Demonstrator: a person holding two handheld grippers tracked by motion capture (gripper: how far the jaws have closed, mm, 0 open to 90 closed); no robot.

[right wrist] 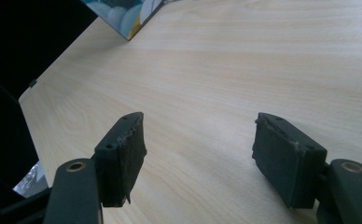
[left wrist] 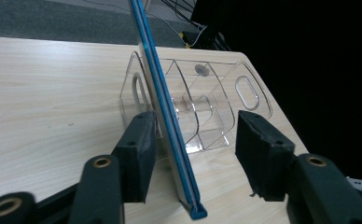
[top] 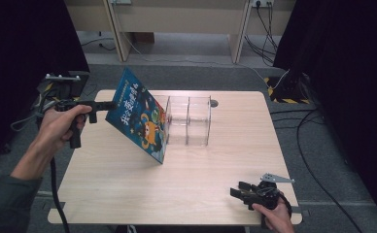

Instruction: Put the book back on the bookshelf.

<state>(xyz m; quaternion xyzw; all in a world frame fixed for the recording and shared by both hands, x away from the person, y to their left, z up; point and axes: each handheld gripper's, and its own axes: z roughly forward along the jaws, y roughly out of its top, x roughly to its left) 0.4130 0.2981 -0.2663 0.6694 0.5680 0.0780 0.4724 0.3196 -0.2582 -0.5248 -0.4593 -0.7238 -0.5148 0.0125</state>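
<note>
A clear plastic organiser (top: pixel 189 121) sits toward the far side of the table (top: pixel 128 189), its compartments holding nothing visible. A blue picture book (top: pixel 140 116) stands tilted on its lower corner, leaning against the organiser's left end. The left gripper (top: pixel 110 105) reaches in level from the left at the book's upper edge; in the left gripper view its jaws are spread, the book (left wrist: pixel 167 116) between them, close against one pad. The right gripper (top: pixel 238 189), jaws apart and holding nothing, rests low near the table's front right corner.
</note>
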